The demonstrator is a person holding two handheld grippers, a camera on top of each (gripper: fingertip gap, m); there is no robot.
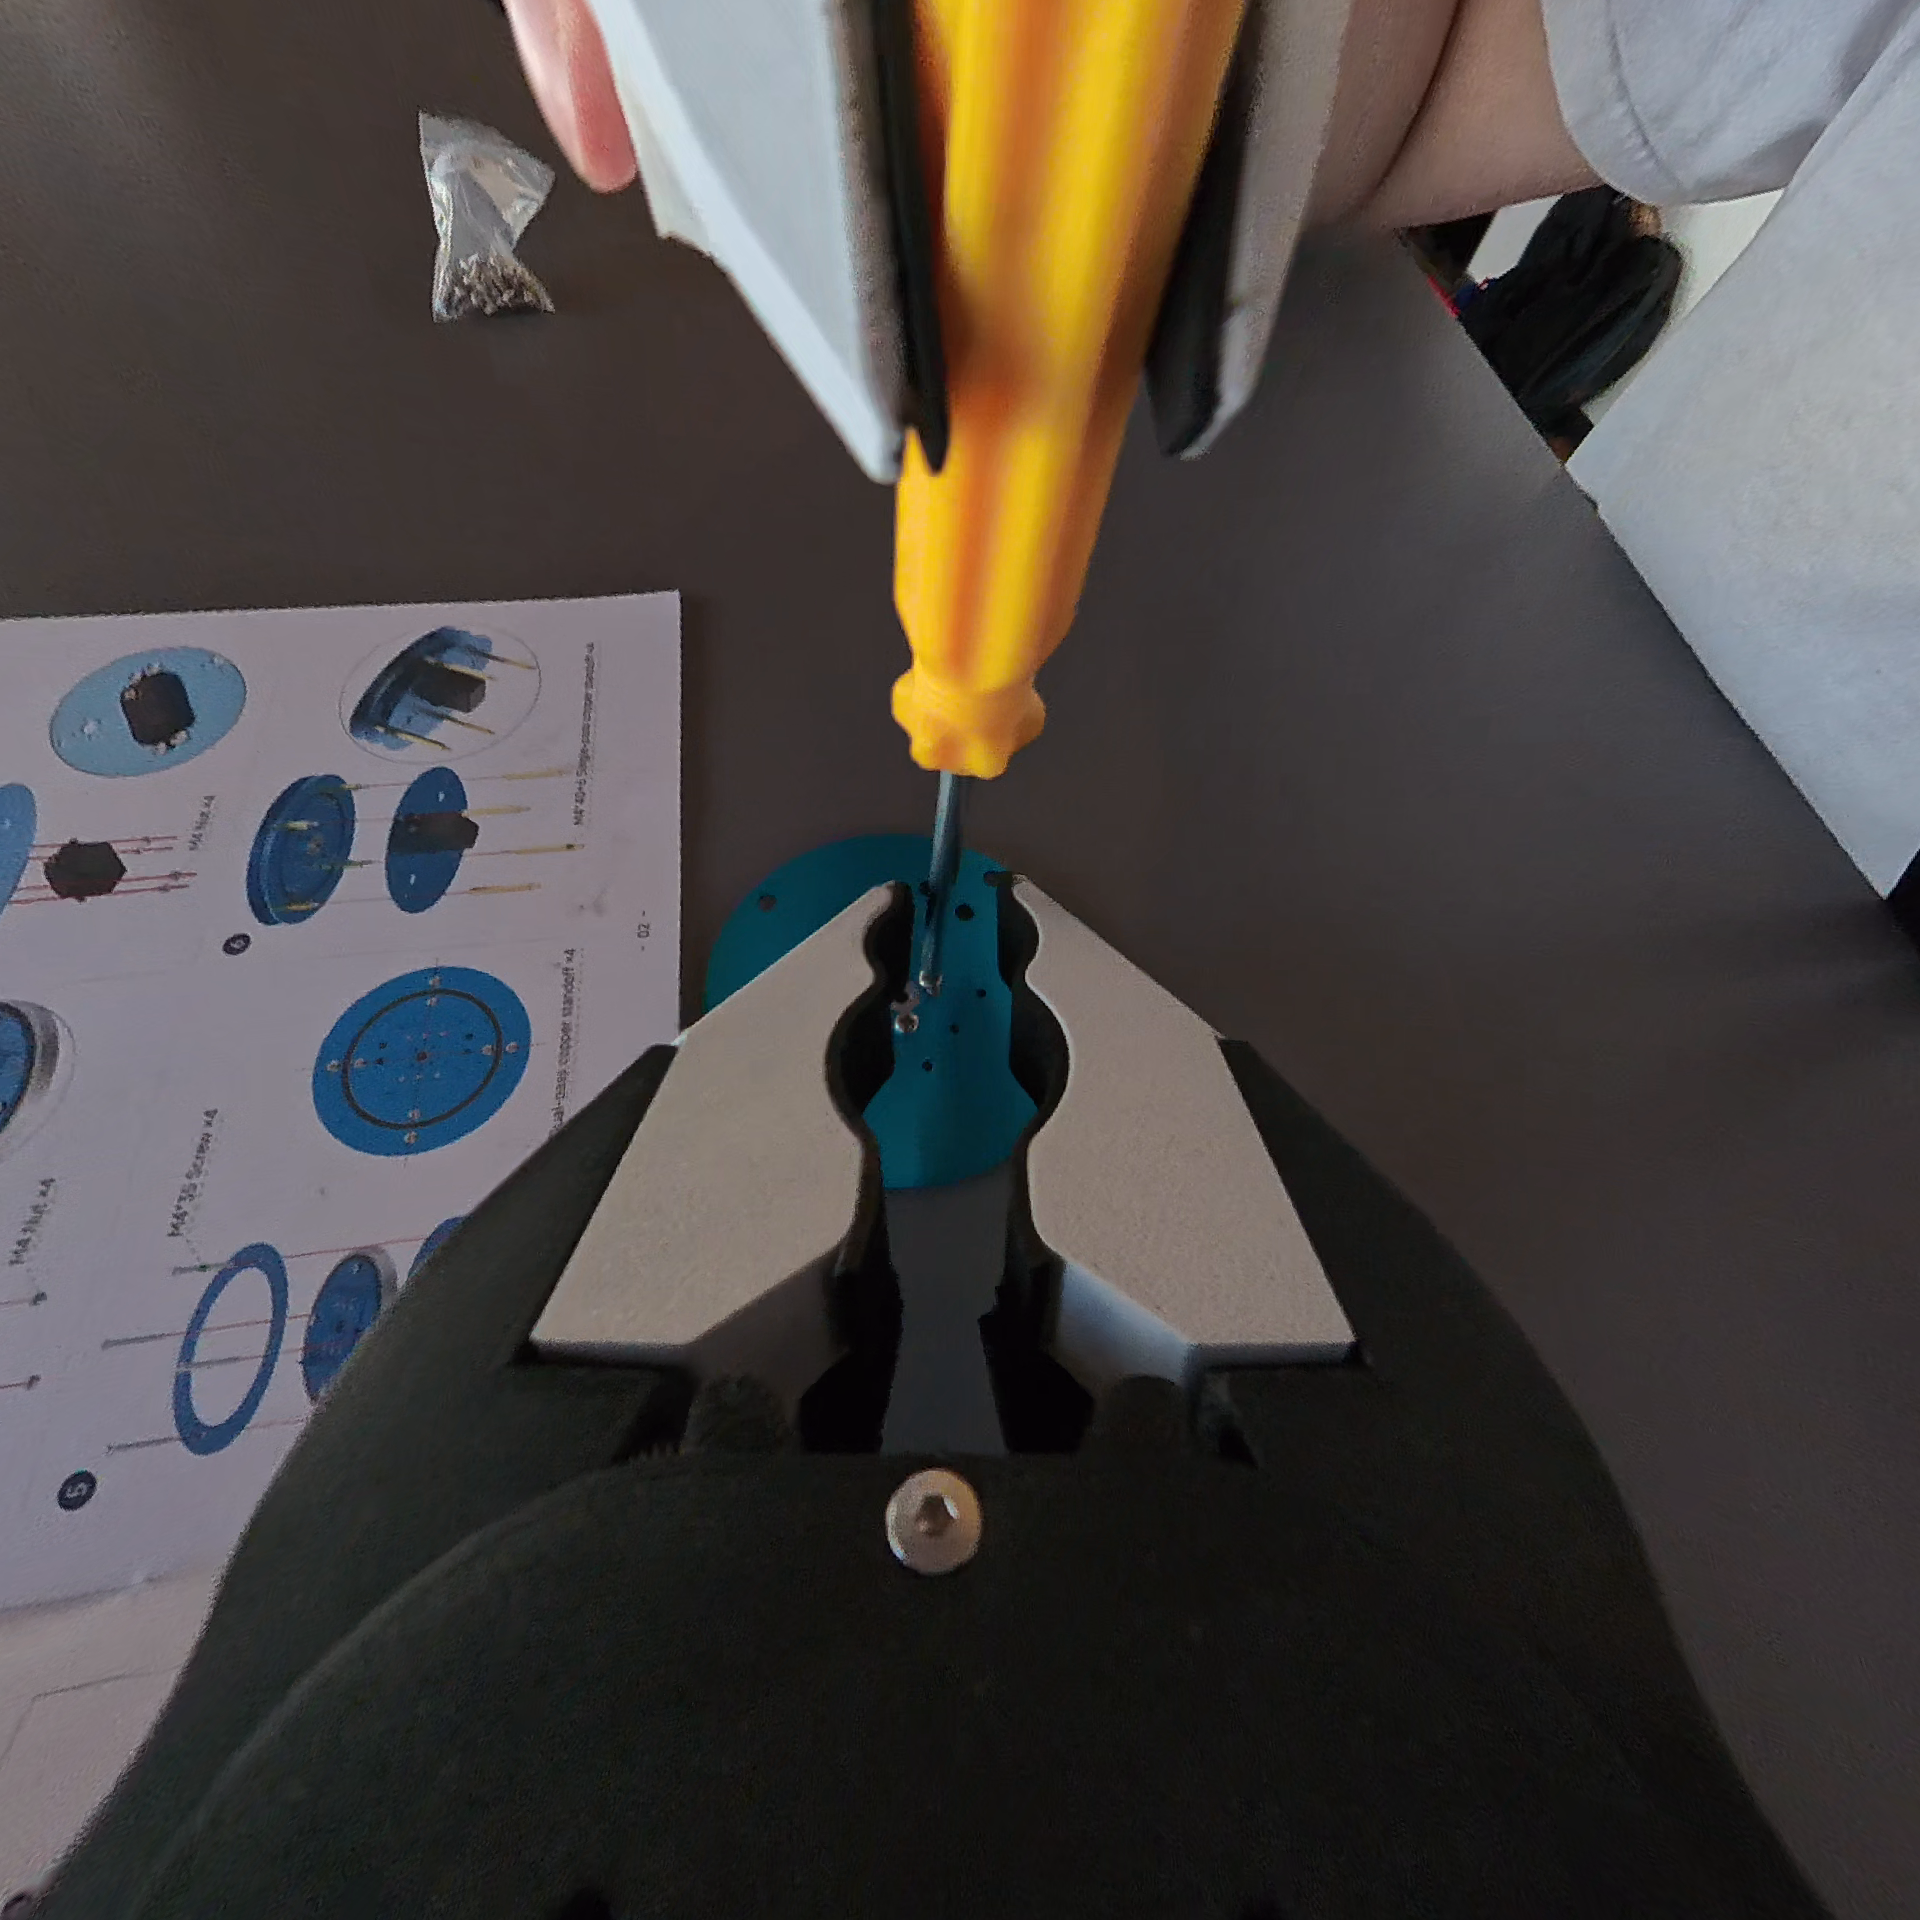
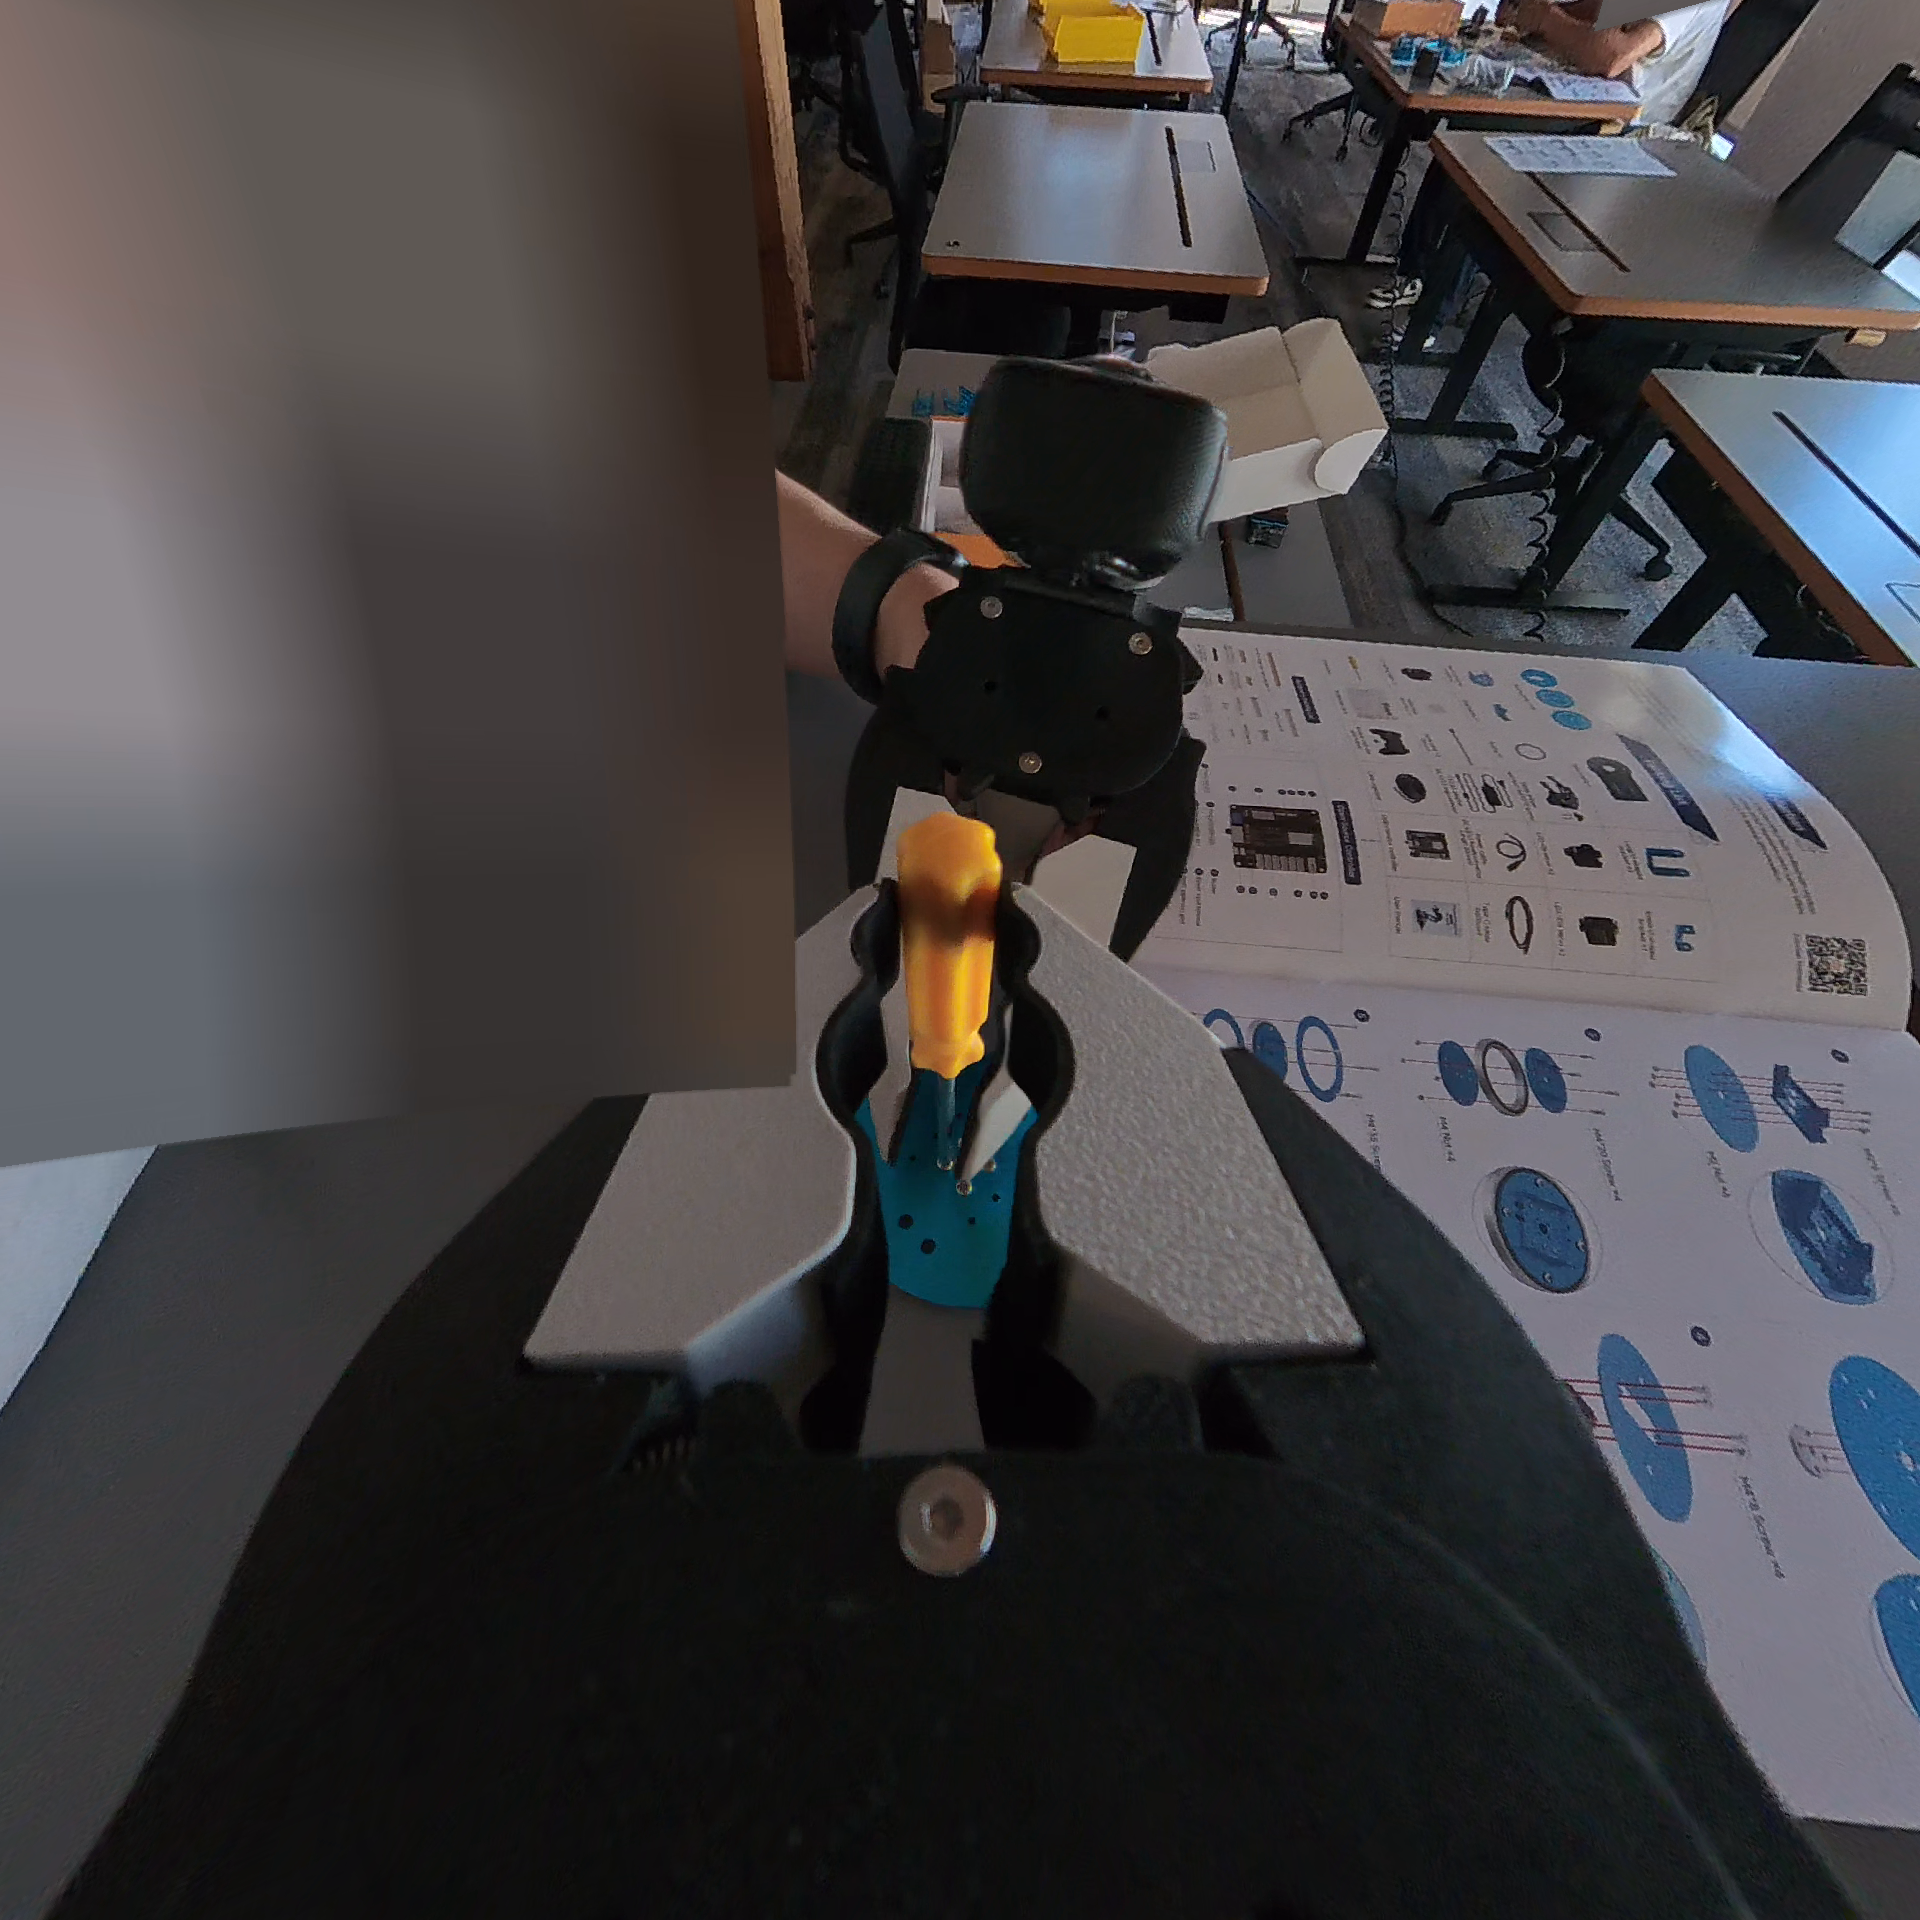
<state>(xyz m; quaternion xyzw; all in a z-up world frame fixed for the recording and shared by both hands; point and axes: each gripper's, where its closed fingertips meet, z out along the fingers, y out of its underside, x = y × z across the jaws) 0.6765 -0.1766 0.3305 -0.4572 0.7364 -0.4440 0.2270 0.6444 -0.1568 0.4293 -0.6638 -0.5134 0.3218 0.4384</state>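
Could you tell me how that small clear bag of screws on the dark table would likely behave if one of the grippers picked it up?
The clear bag looks crumpled and thin, so it would probably flop and deform instead of holding its shape. Its contents sit bunched at one end, so it may feel bottom-heavy and sag. The shiny film could slip between the jaws.

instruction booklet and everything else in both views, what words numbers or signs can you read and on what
I do not copy out writing; here is what bears it.
Instruction booklet: captions and step numbers beside blue part drawings, some legible.
Its parts chart: print too small.
Square code: on the upper page's corner.
Screwdriver, blue disc: none.
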